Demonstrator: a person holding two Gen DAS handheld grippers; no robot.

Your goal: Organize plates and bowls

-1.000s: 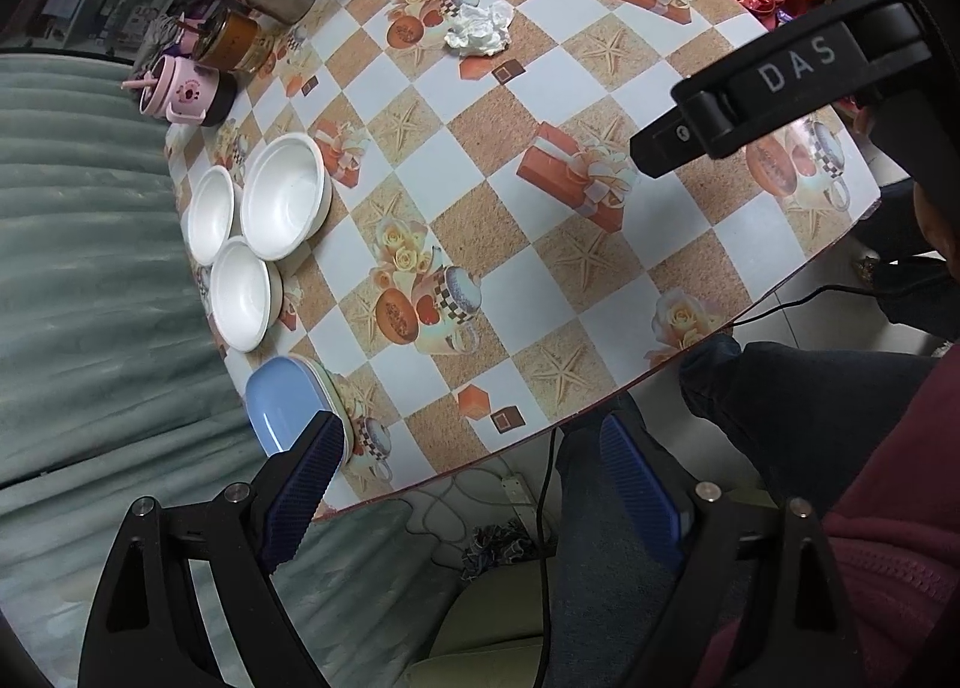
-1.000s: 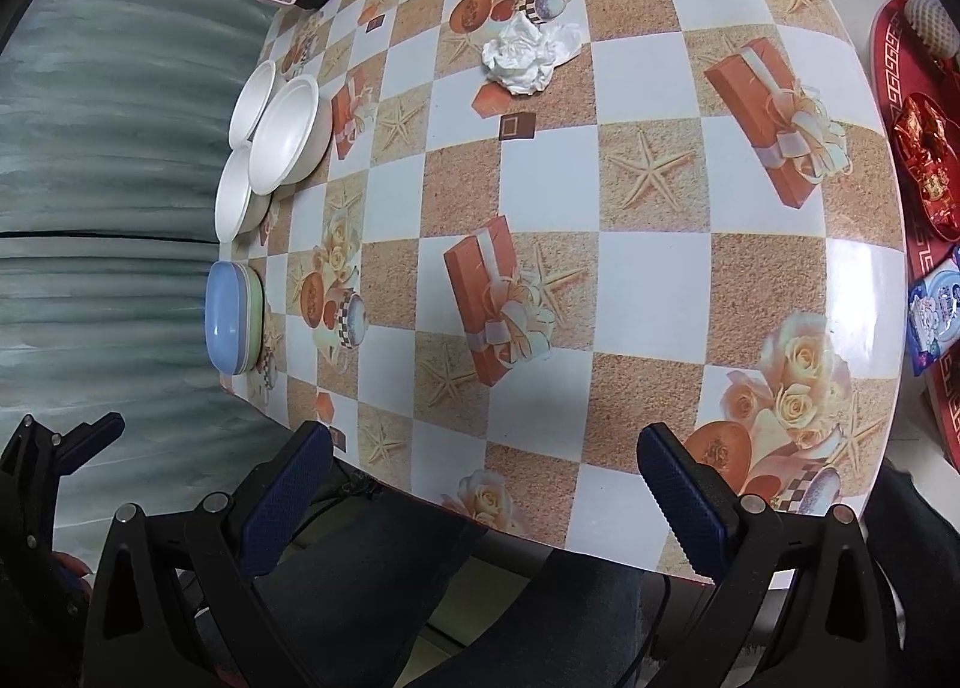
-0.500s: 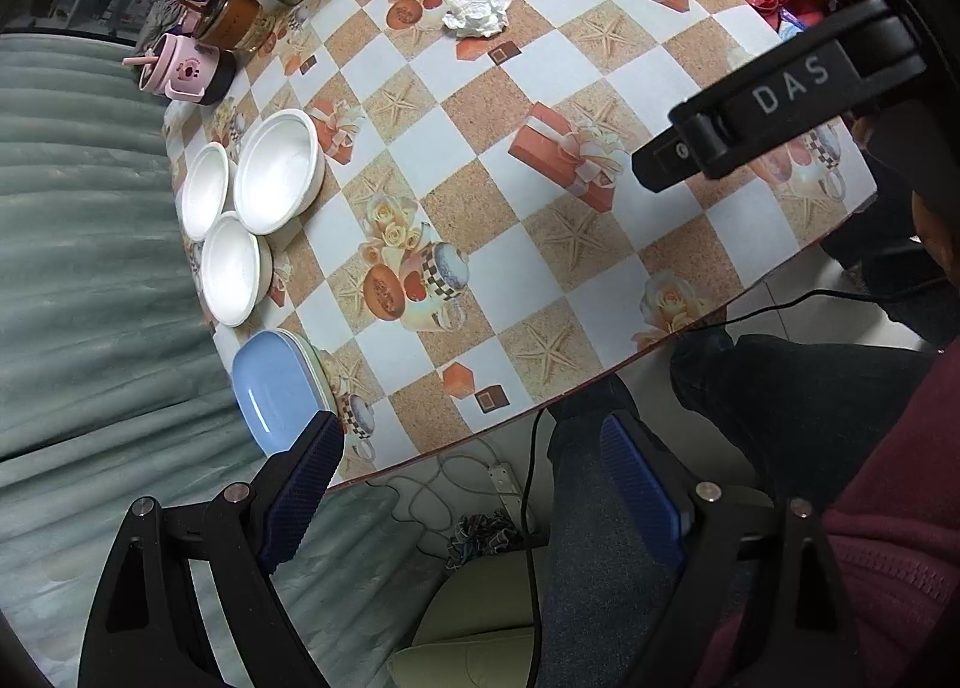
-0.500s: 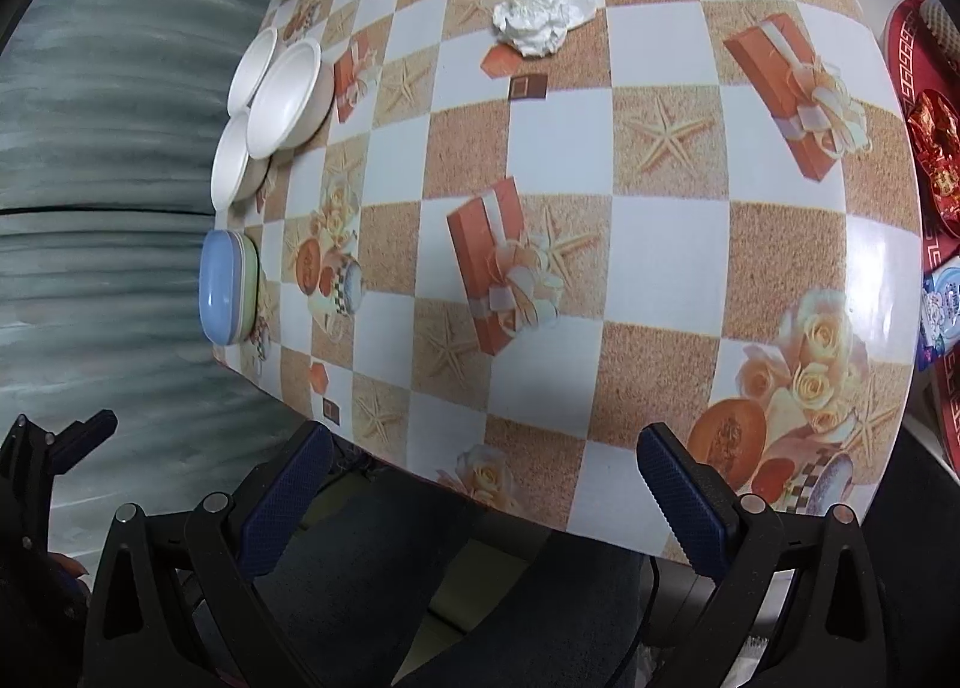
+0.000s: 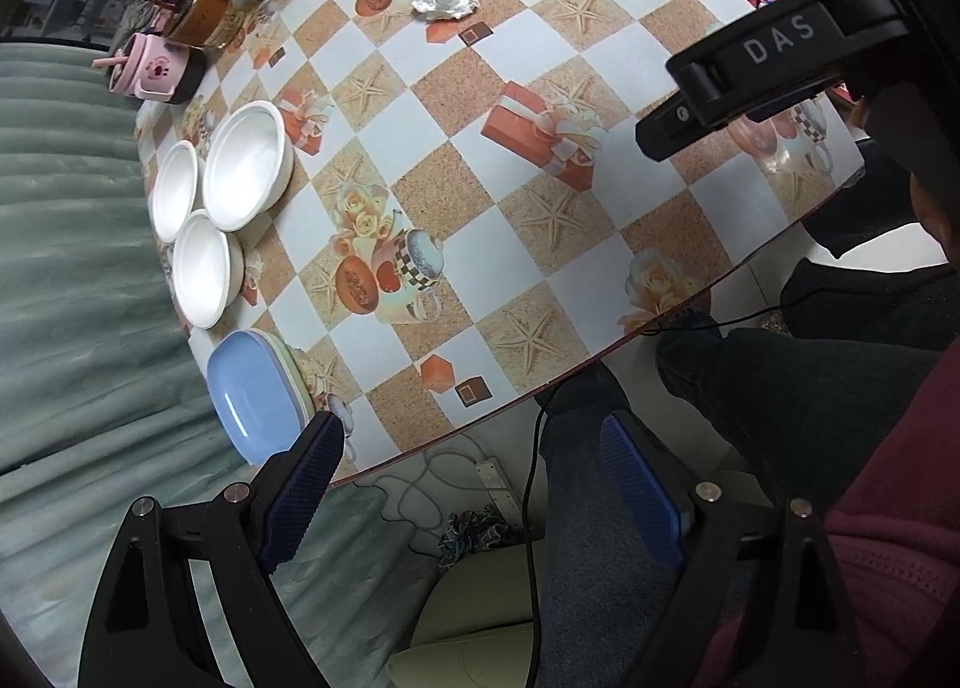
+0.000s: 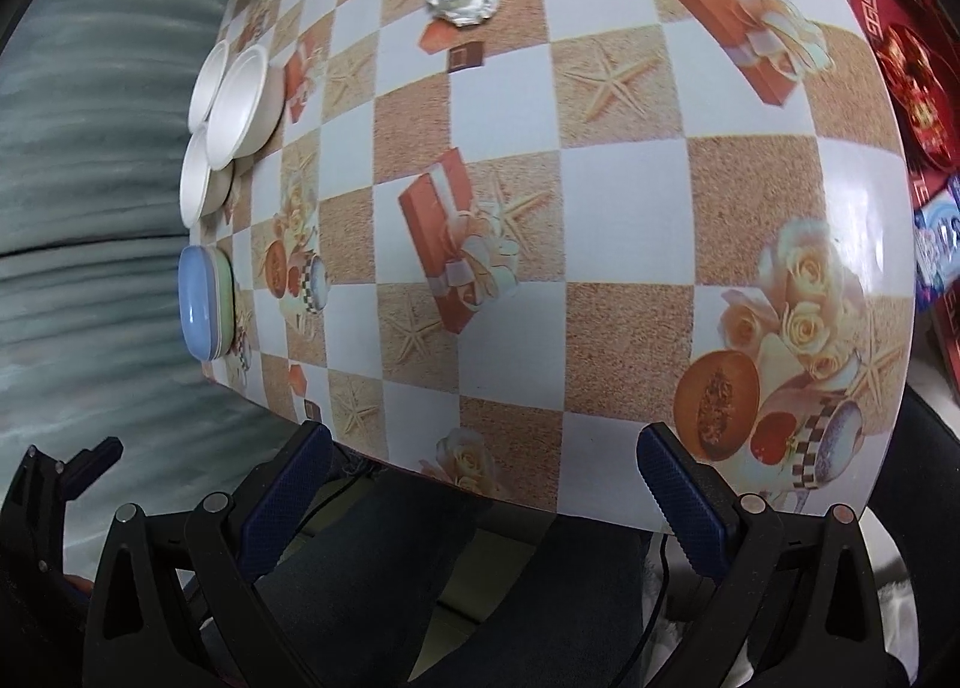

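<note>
Three white bowls point(image 5: 216, 208) and stacked plates point(image 5: 258, 394) are grouped; both tongs point(image 5: 468, 484) point(image 6: 480, 484) are held wide open, empty. Approach is judged pending.

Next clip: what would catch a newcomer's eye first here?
Three white bowls cluster at the table's far edge by the curtain, with a blue plate stacked on others just beside them. Both grippers, left gripper and right gripper, hang open and empty near the table edge.
</note>
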